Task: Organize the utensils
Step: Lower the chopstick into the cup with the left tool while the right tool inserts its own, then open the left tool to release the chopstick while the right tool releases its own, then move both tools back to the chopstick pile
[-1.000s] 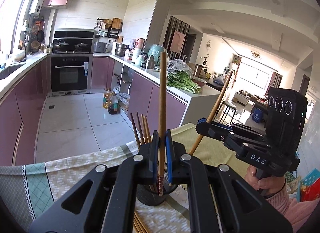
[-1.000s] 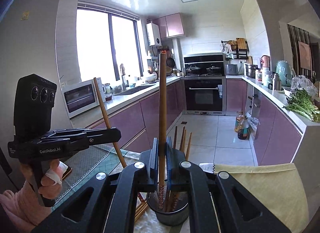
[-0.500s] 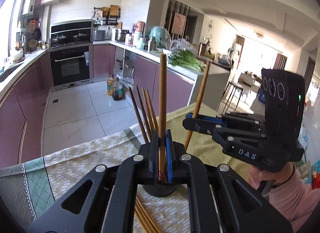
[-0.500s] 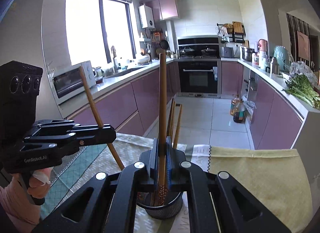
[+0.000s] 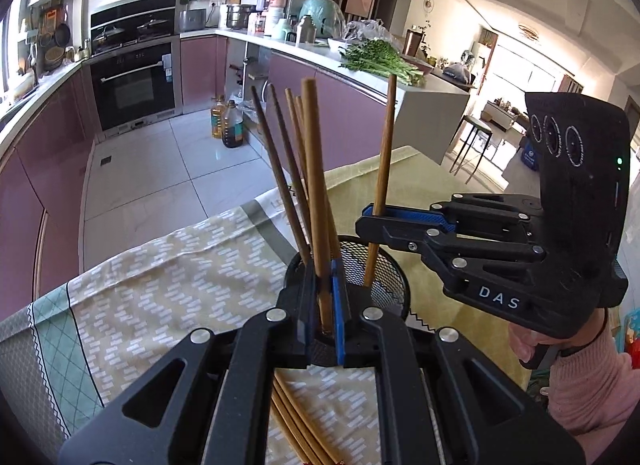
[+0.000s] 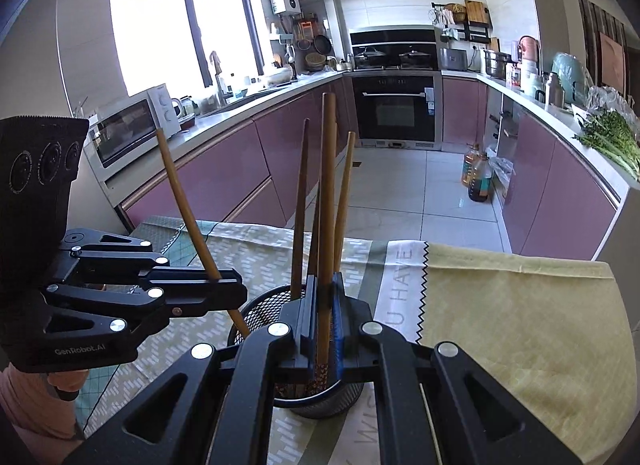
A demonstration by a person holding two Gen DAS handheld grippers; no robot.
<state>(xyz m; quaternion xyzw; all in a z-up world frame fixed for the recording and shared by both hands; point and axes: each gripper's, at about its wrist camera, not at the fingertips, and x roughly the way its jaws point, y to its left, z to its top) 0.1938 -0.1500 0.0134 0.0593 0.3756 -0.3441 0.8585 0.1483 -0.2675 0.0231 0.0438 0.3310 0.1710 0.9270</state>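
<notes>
A black mesh cup (image 5: 390,269) (image 6: 260,311) stands on the cloth-covered table and holds several wooden chopsticks (image 5: 276,169) (image 6: 300,209). My left gripper (image 5: 322,305) (image 6: 224,285) is shut on one upright chopstick (image 5: 316,185) (image 6: 188,209), whose lower end is inside the cup. My right gripper (image 6: 324,317) (image 5: 374,221) is shut on another chopstick (image 6: 327,205) (image 5: 382,169), also lowered into the cup. Both grippers sit right over the cup rim.
Several loose chopsticks (image 5: 296,425) lie on the patterned cloth (image 5: 160,305) under my left gripper. A yellow cloth (image 6: 520,325) covers the table's right part. Beyond the table edge are the kitchen floor, purple cabinets and oil bottles (image 6: 478,179).
Both grippers have come down and tilted forward, lowering their chopsticks into the mesh cup. The cup now sits directly under both sets of jaws.
</notes>
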